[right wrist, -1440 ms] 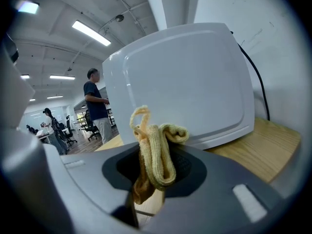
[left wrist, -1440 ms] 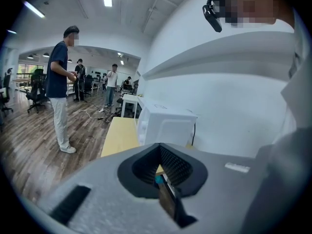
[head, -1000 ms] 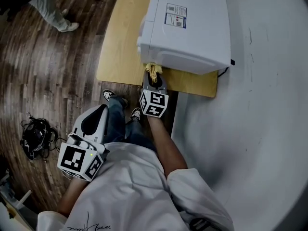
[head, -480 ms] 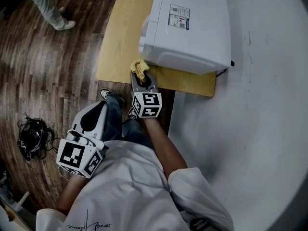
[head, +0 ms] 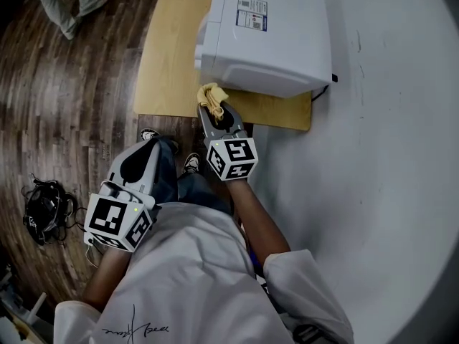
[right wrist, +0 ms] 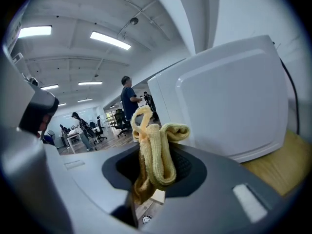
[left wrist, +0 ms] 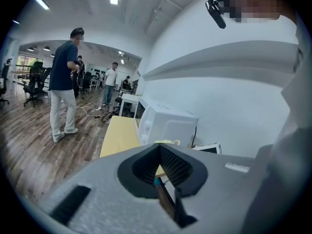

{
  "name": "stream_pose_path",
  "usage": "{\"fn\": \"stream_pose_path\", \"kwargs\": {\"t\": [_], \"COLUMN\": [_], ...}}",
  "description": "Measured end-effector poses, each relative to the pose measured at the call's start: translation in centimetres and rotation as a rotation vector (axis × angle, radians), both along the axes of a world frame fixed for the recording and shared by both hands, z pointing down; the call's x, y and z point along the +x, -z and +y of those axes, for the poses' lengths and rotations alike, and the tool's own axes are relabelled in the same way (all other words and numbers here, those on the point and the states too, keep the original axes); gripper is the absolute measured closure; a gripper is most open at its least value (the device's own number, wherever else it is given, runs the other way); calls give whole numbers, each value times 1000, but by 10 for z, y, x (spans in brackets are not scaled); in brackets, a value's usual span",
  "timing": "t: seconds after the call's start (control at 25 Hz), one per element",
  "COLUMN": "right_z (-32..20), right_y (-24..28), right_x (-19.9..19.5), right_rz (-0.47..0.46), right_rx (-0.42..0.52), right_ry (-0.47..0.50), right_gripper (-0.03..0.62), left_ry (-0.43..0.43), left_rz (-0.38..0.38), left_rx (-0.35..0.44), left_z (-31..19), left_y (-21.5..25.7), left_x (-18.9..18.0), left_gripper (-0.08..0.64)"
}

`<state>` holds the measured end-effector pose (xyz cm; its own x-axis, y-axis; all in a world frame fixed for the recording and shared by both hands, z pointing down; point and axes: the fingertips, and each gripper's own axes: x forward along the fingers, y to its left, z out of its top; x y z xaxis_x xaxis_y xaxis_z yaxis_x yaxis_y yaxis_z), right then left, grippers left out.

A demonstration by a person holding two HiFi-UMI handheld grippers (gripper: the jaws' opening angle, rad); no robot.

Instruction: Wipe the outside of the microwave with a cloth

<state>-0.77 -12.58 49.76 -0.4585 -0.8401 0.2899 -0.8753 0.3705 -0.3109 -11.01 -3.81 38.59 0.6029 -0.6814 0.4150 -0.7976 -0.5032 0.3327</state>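
Just one cloth (head: 211, 94), one microwave (head: 272, 41); right gripper (head: 216, 107) clamps the cloth

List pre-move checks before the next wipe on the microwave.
1. Cloth clamped in right gripper: ok.
2. Cloth touching microwave: cannot tell; it sits by the near corner.
3. Left gripper shut, empty, held back from the table: ok.
4. Cord away from the cloth: ok, it is at the opposite corner.
5. Bystander off the table: ok, out on the floor.
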Motion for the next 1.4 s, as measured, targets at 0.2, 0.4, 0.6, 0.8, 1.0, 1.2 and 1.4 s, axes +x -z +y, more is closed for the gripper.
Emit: {"fn": "stream_pose_path", "kwargs": {"t": [0.2,0.4,0.6,0.8,1.0,1.2,1.4], "right_z": [12,19,30,40,50,61,74], "right_y": [17,41,62,85,108,122,133], "right_x": [21,44,58,71,85,95,104], "right_rz": [15,42,59,68,59,61,86], "right_rx": [-14,-12,-5,10,27,34,41], "right_ry": [1,3,26,51,43,32,27], "right_gripper": [472,472,472,471,472,471,472], "left_ry": [-7,-3,11,6,-4,-10,-5], "left_rz": [-5,-3,20,16,-3,-6,1], "left_rx": [13,28,46,69,81,83,92], "left_z": [2,1,-2,-9,-10,-11,-12], "left_y": [2,4,11,15,13,15,19], "left_x": [8,13,15,20,26,26,26], "left_gripper": [569,569,569,569,569,571,571]}}
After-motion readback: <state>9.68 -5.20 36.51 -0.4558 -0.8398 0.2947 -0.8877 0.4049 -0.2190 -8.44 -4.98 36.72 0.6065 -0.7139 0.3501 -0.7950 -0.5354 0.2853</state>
